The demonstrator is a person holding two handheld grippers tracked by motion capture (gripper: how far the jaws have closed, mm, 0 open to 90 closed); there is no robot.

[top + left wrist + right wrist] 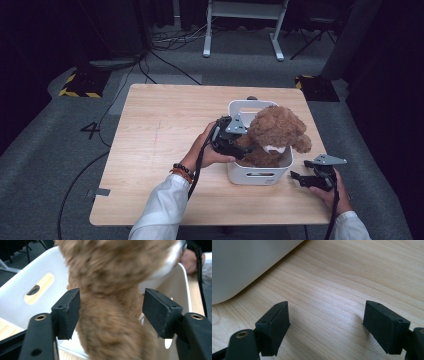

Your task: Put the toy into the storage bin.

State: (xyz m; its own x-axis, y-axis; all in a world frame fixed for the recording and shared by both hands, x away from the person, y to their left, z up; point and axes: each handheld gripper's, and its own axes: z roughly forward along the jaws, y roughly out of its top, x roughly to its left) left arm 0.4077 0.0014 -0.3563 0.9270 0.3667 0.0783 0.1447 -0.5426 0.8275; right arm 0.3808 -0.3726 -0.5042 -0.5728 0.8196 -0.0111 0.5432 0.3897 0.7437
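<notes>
A brown teddy bear (275,131) sits in a white handled bin (255,176) at the right of the wooden table (150,130). My left gripper (243,146) reaches in from the bin's left side. In the left gripper view its jaws stand apart around a furry limb of the teddy bear (112,322), with a gap showing at the right pad (160,312); the bin's wall (22,282) lies behind. My right gripper (296,178) rests low on the table just right of the bin. It is open with nothing between its fingers (274,325), over bare wood beside the bin's wall (242,262).
The left half of the table is bare wood. On the floor beyond it lie cables (170,60) and two black bases with yellow stripes (82,82). A white table frame (245,25) stands at the back.
</notes>
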